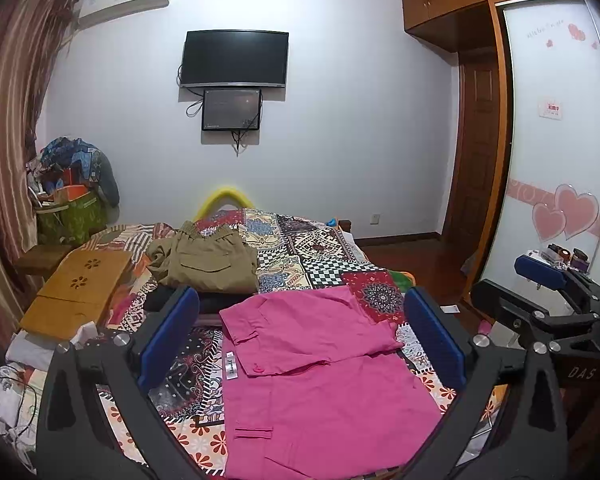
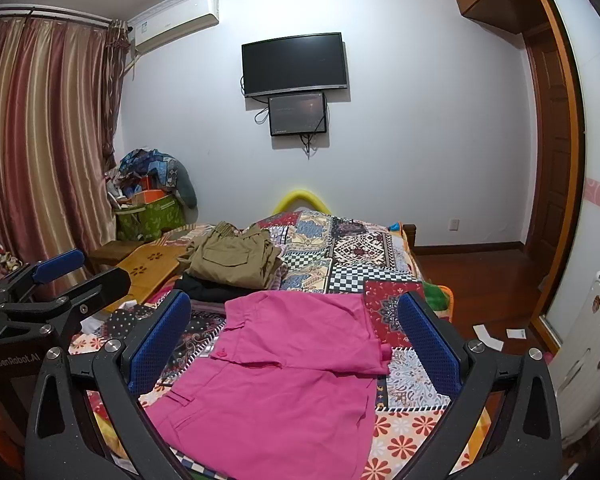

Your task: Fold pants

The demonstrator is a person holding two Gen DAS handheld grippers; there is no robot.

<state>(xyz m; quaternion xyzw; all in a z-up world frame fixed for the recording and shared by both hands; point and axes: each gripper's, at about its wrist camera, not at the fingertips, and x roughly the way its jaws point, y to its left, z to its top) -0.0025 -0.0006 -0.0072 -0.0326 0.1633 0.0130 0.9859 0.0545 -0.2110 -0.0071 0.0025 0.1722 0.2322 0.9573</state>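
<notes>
Bright pink cotton pants [image 1: 316, 376] spread on the near part of a bed under a patchwork quilt of checks, florals and medallions [image 1: 324, 252], waistband end folded back over the rest, white label showing at the left edge. Lying flat, free of both tools.

Left tongs [image 1: 300, 336] released, blue-padded fingers [image 1: 168, 336] wide apart, hovering over the pink fabric without touching. Right tongs [image 2: 296, 344] likewise released, blue pads [image 2: 428, 344] splayed either side of the same garment, above it.

Farther along the bed, a folded khaki pair with a flap pocket [image 1: 208, 260] stacked on a dark folded garment [image 1: 216, 300]. Left of that pile, a light wooden lap tray with flower cut-outs [image 1: 76, 292]. On the far wall, a black flat television [image 1: 234, 58].
</notes>
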